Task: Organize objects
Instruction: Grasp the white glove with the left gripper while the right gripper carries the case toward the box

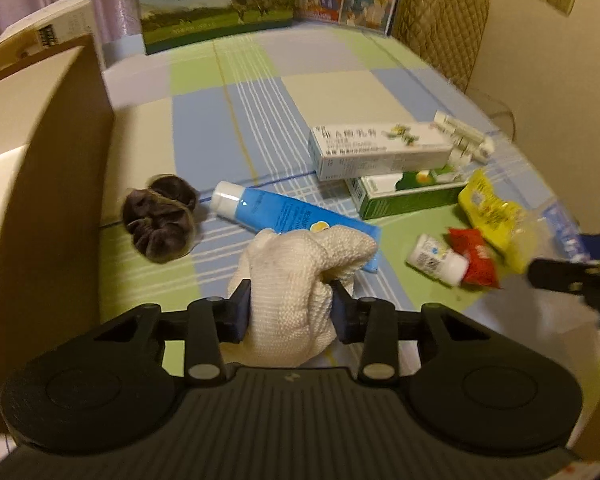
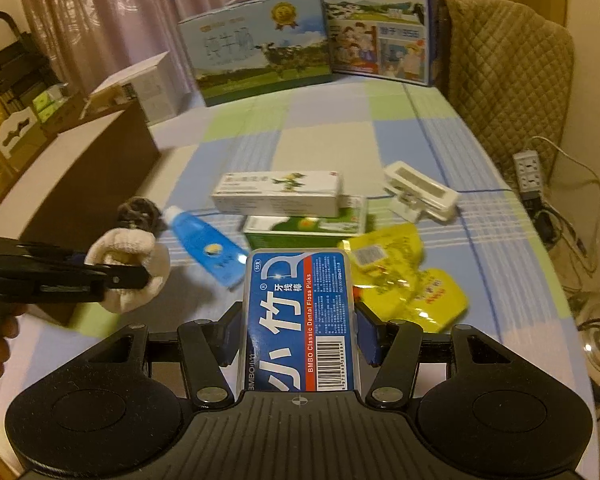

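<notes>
My left gripper is shut on a white knitted glove and holds it above the checked tablecloth; the glove also shows in the right wrist view. My right gripper is shut on a blue dental floss pick box. On the cloth lie a blue tube, a dark scrunchie, a white medicine box on a green box, yellow pouches, a red packet, a small white bottle and a white clip.
An open brown cardboard box stands at the left table edge. Two milk cartons stand at the table's far end. A quilted chair is at the right. A power strip lies on the floor.
</notes>
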Demonstrator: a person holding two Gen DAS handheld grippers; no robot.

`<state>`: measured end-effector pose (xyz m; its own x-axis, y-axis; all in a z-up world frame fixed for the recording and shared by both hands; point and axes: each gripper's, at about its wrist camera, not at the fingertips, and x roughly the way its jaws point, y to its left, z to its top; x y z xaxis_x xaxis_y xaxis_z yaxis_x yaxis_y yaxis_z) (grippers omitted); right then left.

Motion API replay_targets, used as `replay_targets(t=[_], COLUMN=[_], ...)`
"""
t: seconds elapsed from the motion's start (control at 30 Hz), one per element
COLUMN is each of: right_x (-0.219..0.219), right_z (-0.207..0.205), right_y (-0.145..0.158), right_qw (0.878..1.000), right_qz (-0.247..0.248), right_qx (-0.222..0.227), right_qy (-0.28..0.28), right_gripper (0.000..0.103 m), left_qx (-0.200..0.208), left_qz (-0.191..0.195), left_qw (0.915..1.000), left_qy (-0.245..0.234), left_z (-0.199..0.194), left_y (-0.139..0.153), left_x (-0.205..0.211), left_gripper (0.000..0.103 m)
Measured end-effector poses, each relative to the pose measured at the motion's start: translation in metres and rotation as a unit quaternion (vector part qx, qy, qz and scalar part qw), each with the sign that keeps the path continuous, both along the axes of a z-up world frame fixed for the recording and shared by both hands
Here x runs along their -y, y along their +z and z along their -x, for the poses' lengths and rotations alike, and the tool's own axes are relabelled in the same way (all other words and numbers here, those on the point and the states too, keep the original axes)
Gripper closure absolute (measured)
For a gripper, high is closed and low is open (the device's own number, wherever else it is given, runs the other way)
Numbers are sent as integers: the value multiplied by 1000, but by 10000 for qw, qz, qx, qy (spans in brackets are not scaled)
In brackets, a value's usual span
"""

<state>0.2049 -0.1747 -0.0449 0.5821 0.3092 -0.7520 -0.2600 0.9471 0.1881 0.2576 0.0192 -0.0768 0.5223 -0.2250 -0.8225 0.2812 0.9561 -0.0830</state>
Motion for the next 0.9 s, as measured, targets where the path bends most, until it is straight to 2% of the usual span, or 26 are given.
replay_targets(t=[0.23, 0.37, 0.63, 0.9], right_x=[-42, -76, -165, -248], right_z=[-7, -12, -25, -36], right_y=[23, 41, 65, 63], right_qw=[9979, 9931, 9745, 9622], right_qz=[-283, -540, -959, -939], right_qx=[146, 276, 460, 556], right_qy=[557, 1002, 1977, 2495], right_gripper=[49, 49, 49, 49], left_qx=[395, 637, 991, 1075], left_qz=[561, 685, 598, 371], left_qw=[9966, 9925, 9798, 9690], left_qy=[467, 788, 1630, 2195], left_z=[30, 45, 57, 49], left_y=[54, 82, 114, 114], left_x=[-44, -73, -142, -200], left_gripper=[68, 68, 68, 68])
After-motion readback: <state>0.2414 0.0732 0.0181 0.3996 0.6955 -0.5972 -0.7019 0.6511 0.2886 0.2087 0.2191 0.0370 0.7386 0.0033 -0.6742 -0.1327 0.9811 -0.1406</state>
